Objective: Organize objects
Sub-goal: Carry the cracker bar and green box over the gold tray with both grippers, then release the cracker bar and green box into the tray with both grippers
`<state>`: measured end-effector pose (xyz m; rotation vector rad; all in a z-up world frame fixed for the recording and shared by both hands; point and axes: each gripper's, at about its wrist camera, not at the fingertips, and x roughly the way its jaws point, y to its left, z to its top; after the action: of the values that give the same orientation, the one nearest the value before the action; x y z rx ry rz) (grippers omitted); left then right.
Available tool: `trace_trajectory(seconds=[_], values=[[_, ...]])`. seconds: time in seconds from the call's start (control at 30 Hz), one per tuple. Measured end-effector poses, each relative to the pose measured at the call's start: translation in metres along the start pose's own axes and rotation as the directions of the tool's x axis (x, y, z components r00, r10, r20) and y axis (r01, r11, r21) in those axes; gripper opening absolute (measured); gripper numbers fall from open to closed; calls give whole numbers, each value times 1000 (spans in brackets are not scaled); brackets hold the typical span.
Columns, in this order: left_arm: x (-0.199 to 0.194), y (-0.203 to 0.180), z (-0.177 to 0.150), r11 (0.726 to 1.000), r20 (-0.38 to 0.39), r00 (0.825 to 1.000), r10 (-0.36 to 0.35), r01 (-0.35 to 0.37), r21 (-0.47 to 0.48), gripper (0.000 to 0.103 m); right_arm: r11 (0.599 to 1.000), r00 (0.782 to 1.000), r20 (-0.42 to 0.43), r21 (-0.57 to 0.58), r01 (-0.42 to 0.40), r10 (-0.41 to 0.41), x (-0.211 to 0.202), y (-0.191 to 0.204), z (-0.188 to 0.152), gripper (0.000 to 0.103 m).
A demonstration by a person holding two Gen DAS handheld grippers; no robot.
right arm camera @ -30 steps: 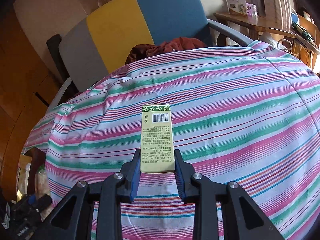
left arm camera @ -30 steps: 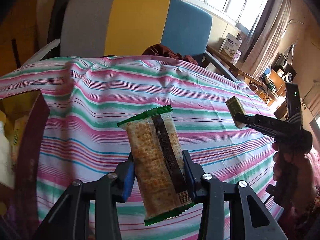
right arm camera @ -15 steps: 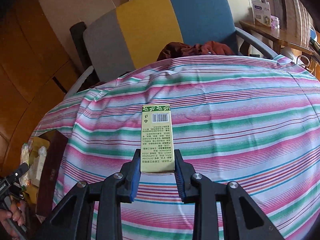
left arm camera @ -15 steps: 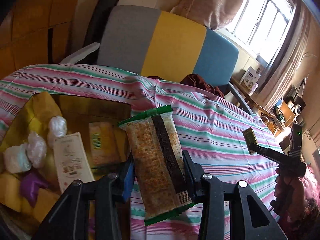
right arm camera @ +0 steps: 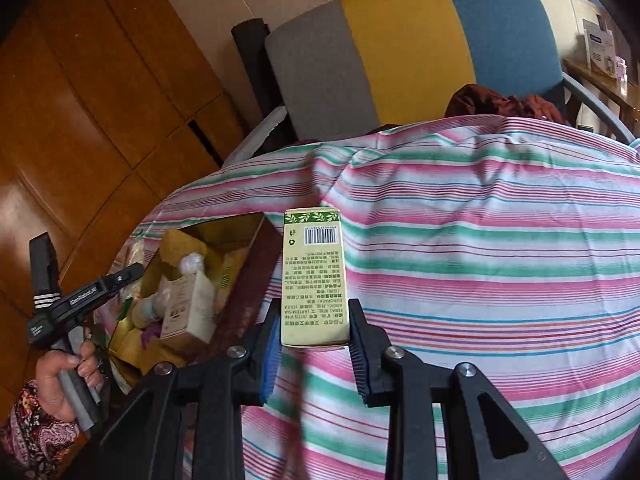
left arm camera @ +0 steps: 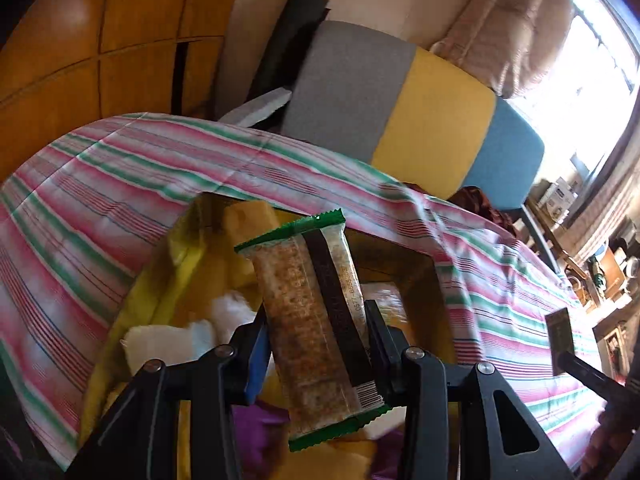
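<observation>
My left gripper (left arm camera: pixel 316 344) is shut on a cracker packet (left arm camera: pixel 312 320) with green ends, held upright over an open box (left arm camera: pixel 436 280) of packets and small cartons. My right gripper (right arm camera: pixel 314 334) is shut on a pale yellow-green carton (right arm camera: pixel 314 276) with a barcode, held above the striped cloth just right of that box (right arm camera: pixel 248 288). In the left wrist view the right gripper (left arm camera: pixel 560 354) and its carton (left arm camera: pixel 560 332) show at the far right. In the right wrist view the left gripper (right arm camera: pixel 128 276) shows at the left, over the box's near corner, in a hand (right arm camera: pixel 64 372).
A striped pink, green and white cloth (right arm camera: pixel 480 264) covers the table. Behind it stands a grey, yellow and blue chair (right arm camera: pixel 400 52) with a dark red cloth (right arm camera: pixel 500 104) on its seat. Wooden panelling (right arm camera: pixel 80 120) lies to the left, cluttered shelves (left arm camera: pixel 600 272) to the right.
Both grippers have swept left across the table with their loads. The open box has come from the left edge to under the cracker packet, and has entered the right wrist view.
</observation>
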<state>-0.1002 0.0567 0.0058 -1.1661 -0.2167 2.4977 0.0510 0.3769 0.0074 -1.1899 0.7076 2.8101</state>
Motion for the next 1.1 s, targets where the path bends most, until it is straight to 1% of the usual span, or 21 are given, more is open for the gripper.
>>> trace_trajectory(seconds=[0.17, 0.33, 0.43, 0.53, 0.63, 0.7, 0.73, 0.77, 0.83, 0.93, 1.03, 1.07, 1.1], values=[[11, 33, 9, 999, -21, 998, 54, -54, -2, 43, 999, 999, -25, -11, -38, 38, 18, 36, -9, 30], [28, 59, 15, 996, -62, 994, 91, -92, -16, 43, 998, 998, -50, -51, -43, 40, 30, 65, -14, 30], [37, 64, 20, 995, -86, 991, 98, -99, -5, 43, 997, 997, -66, -60, -48, 44, 37, 77, -15, 30], [47, 65, 24, 996, -102, 991, 91, -90, 12, 43, 996, 997, -70, -72, -48, 43, 40, 87, -15, 30], [53, 65, 27, 993, -107, 987, 118, -115, 32, 45, 995, 996, -71, -85, -49, 43, 44, 98, -13, 30], [53, 68, 28, 995, -102, 990, 101, -101, 5, 53, 994, 996, -75, -97, -48, 41, 48, 104, -13, 30], [51, 69, 28, 996, -98, 991, 94, -94, -3, 64, 993, 996, -79, -103, -49, 41, 49, 107, -12, 30], [49, 69, 28, 995, -86, 992, 96, -97, -7, 69, 993, 996, -82, -110, -48, 39, 51, 109, -12, 30], [36, 69, 23, 996, -46, 995, 89, -89, -5, 72, 992, 996, -88, -121, -41, 31, 56, 110, -11, 30], [18, 67, 12, 995, 0, 995, 97, -97, -4, 83, 992, 995, -102, -121, -36, 24, 65, 110, -8, 30], [-2, 68, -4, 996, 38, 996, 80, -78, -42, 91, 991, 992, -123, -128, -38, 22, 76, 110, -2, 30], [-8, 68, -10, 995, 45, 996, 81, -78, -60, 96, 990, 991, -130, -137, -36, 18, 81, 111, 1, 30], [-13, 68, -16, 994, 43, 996, 78, -74, -75, 97, 988, 990, -139, -151, -34, 13, 87, 113, 5, 30]])
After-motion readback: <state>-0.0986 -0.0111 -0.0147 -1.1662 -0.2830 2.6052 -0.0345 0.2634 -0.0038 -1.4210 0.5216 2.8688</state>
